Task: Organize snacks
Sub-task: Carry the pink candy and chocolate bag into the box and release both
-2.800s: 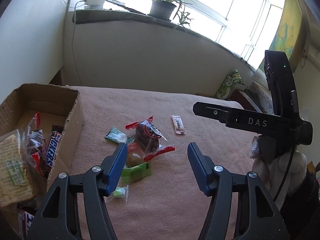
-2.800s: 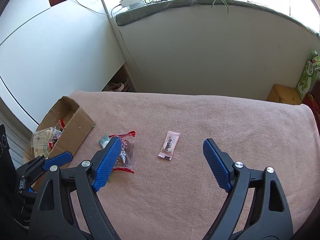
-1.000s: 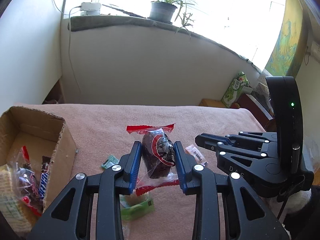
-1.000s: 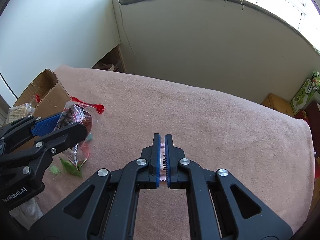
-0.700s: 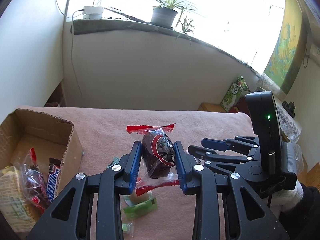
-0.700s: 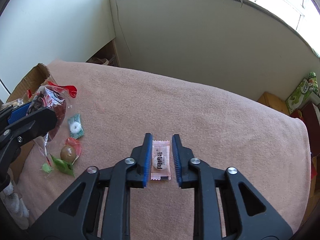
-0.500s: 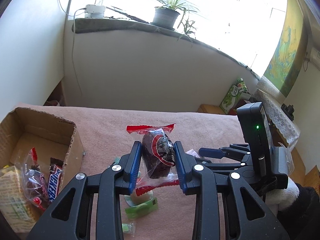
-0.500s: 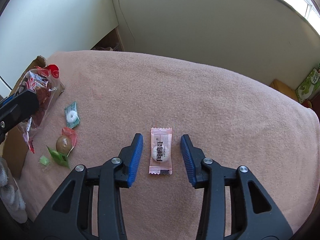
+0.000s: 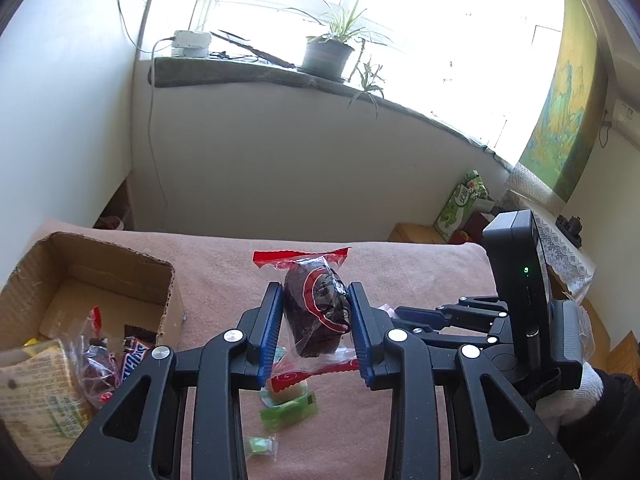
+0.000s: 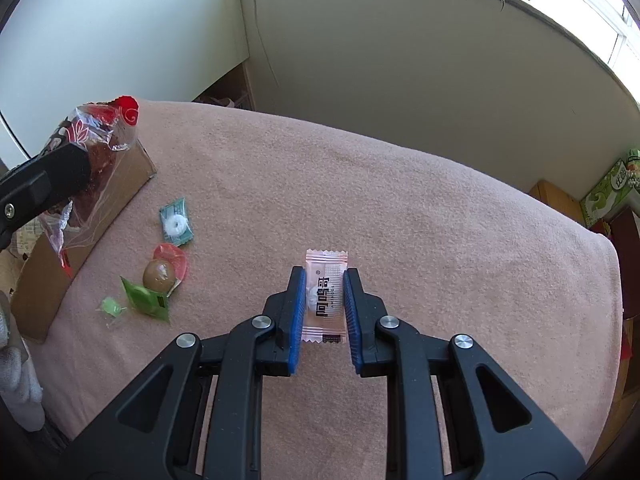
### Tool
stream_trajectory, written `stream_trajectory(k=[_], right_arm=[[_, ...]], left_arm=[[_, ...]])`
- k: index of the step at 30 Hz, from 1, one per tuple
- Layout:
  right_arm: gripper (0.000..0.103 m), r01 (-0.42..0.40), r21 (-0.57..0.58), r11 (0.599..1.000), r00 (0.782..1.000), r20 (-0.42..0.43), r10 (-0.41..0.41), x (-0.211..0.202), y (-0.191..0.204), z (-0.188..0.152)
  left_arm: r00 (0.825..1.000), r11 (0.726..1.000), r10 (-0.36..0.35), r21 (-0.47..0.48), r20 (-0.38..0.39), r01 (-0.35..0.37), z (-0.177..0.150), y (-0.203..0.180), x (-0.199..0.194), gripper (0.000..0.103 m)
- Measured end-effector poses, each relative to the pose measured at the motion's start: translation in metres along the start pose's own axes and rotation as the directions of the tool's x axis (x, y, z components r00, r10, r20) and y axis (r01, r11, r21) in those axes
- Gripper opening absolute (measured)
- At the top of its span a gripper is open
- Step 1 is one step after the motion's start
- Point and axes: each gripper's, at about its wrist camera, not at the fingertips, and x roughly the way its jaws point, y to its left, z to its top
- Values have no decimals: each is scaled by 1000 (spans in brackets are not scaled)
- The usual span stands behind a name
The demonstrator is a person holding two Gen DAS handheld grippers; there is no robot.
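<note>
Sunlit window ledge with a potted plant [image 9: 327,55] backs a surface draped in pink cloth [image 10: 400,200], where a person sorts snacks with a two-finger tool in each hand. At the centre of the left wrist view, the left tool [image 9: 316,328] is clamped on a clear, red-trimmed packet holding a dark cake [image 9: 316,312], which stands upright between the blue pads. The cardboard box [image 9: 120,256] that already holds chocolate bars and wrapped biscuits sits at the lower left of that frame, so the carry looks to run leftward, and the left hand is plainly the nearer to it. In the right wrist view, the right tool [image 10: 323,308] brackets a pink candy sachet [image 10: 325,296] at lower centre; its jaws have just been closing, the sachet lies between them with its long axis running along the fingers, and both pads appear to meet its side edges, though whether it has left the cloth cannot be told. From this tool the box lies at the far left edge, well apart. Four small sweets wait on the cloth between the sachet and the box: a teal ring mint [image 10: 175,222], a red-wrapped brown ball [image 10: 164,270], a green sachet [image 10: 146,298] and a tiny green candy [image 10: 110,306]. The left tool's own arms hide part of these sweets in its view, and the box's near corner is cut off by the frame.
</note>
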Motion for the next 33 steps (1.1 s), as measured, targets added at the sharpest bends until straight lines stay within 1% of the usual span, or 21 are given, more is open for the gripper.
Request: stream_trajectory(k=[3, 4, 5, 9, 11, 15, 18, 20, 24, 33], right_arm=[[19, -24, -9, 1000, 999, 31, 24, -17, 13, 7], [19, -31, -15, 999, 999, 43, 31, -22, 17, 14], [19, -39, -22, 999, 998, 52, 40, -24, 24, 22], [19, -76, -47, 996, 993, 86, 80, -41, 51, 34], [19, -94, -63, 994, 990, 101, 100, -42, 73, 44], [19, -130, -88, 988, 983, 121, 140, -30, 103, 58], [19, -150, -102, 983, 978, 130, 162, -30, 122, 67], [19, -167, -109, 980, 975, 131, 180, -21, 134, 73], [19, -204, -107, 973, 967, 131, 217, -10, 148, 80], [19, -271, -103, 957, 953, 110, 282, 17, 182, 99]], left_arm=[[1000, 1000, 8, -7, 28, -8, 3, 9, -12, 31], [999, 1000, 11, -10, 40, -10, 4, 12, -16, 31], [999, 1000, 16, -13, 51, -15, 6, 16, -20, 31], [995, 999, 43, -28, 94, -40, 13, 33, -39, 31], [991, 998, 63, -38, 119, -59, 16, 42, -49, 31], [984, 993, 101, -73, 149, -91, 20, 67, -66, 31], [980, 988, 125, -106, 153, -110, 20, 88, -74, 31], [979, 985, 141, -122, 149, -123, 19, 99, -77, 31], [974, 977, 174, -146, 141, -154, 15, 119, -82, 31], [968, 966, 219, -165, 125, -197, 11, 138, -87, 31]])
